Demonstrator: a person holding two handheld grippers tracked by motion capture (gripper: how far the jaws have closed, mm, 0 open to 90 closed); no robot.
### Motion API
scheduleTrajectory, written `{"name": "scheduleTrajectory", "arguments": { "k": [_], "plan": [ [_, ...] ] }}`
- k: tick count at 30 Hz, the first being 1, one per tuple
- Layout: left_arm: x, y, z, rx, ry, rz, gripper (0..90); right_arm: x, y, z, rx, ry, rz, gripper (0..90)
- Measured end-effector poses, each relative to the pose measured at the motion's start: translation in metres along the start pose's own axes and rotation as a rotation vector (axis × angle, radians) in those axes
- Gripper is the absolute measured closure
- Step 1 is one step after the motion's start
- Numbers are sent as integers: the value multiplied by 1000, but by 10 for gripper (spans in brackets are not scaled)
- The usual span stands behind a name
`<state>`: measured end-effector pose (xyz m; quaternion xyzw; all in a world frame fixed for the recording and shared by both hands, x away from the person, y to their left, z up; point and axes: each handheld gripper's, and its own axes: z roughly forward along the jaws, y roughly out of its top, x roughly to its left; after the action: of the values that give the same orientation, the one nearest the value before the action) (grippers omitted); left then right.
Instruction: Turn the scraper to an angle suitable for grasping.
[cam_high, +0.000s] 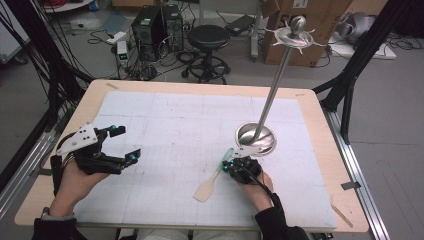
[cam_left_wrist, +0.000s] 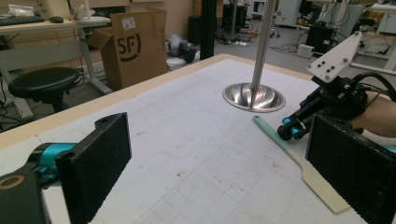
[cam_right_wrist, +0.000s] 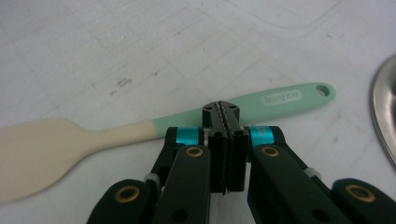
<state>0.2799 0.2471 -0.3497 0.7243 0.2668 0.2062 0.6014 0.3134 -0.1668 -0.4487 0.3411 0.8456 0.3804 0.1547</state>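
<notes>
Spatula (cam_high: 214, 176), mint-green handle and cream blade: it lies flat on the white gridded mat (cam_high: 170, 130), handle end towards the steel stand base (cam_high: 256, 138), blade towards you. Your right gripper (cam_high: 231, 163) sits just above the green handle with its jaws pressed together, nothing between them; contact with the handle can't be told. Your left gripper (cam_high: 122, 144) hovers well apart at the mat's left side, jaws wide, empty.
</notes>
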Motion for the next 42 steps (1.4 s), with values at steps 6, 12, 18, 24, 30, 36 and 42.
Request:
{"name": "scheduleTrajectory", "arguments": {
  "k": [6,12,18,24,30,36,42],
  "plan": [
    [0,0,-2,1,1,2,73,1,6,5,-1,30,-3,896],
    [2,1,-5,-9,5,1,73,26,18,0,-53,151,-50,896],
    [1,1,-10,-7,17,1,73,51,25,19,-2,217,-115,898],
    [3,-1,-11,-3,22,-4,73,67,27,25,45,257,-151,900],
    [4,-4,-8,7,17,-11,73,71,24,18,72,245,-155,900],
    [0,0,-2,0,-16,-7,74,73,14,3,102,221,-181,900],
    [1,0,2,5,-16,-10,73,67,4,-11,117,223,-190,900]
  ]
}}
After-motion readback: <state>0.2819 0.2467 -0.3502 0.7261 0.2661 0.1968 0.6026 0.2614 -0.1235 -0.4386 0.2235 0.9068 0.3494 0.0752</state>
